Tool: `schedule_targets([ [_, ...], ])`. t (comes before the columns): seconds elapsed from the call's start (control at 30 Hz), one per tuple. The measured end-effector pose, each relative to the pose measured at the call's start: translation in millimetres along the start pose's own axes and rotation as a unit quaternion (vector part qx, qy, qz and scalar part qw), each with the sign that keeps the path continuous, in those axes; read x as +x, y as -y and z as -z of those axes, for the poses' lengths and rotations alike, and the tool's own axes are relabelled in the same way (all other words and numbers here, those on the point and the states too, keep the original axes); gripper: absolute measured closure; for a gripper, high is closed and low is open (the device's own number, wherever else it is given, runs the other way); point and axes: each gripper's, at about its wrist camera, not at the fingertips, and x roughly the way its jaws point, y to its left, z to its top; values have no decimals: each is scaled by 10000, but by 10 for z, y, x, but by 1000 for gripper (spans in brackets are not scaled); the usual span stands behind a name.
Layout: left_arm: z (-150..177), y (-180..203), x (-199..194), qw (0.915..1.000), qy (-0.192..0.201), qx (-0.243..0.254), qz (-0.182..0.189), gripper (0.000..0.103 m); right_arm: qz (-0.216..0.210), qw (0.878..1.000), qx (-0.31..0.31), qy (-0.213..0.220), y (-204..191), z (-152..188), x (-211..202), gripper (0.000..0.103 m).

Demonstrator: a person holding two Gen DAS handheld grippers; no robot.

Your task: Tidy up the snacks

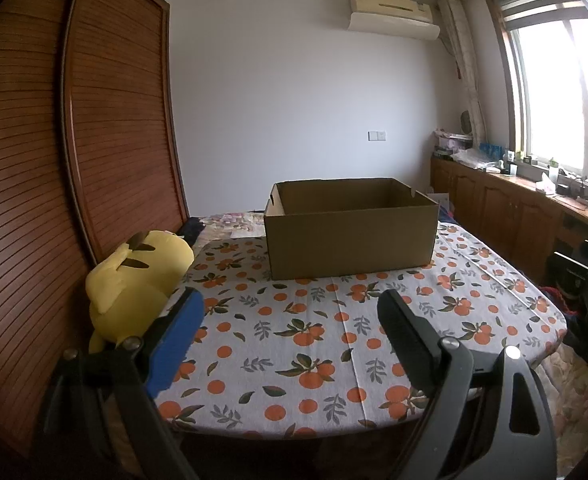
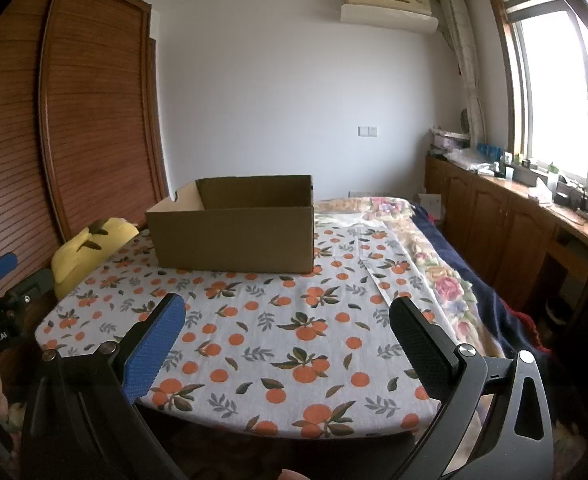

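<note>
Cardboard box (image 1: 350, 228) seen standing open-topped on desk (image 1: 294, 344); inside hidden. No snacks seen on cloth. Scene fits snacks all boxed, or none brought. Left gripper (image 1: 290, 320) and right gripper (image 2: 288, 328) held spread wide, nothing pinched, short of box.

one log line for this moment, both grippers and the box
left gripper: open, holds nothing | right gripper: open, holds nothing | cardboard box: open-topped on tablecloth | snacks: none visible

white wall (image 1: 294, 92), louvred wardrobe (image 1: 106, 128), bright window (image 1: 562, 96)
</note>
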Motion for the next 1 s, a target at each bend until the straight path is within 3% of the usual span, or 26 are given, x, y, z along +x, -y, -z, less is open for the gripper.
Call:
schedule_targets([
  [1.0,-5,-6,-2,10000,-1,-1,-11,14,-18,10000,-7,-44,-28,26,7,0],
])
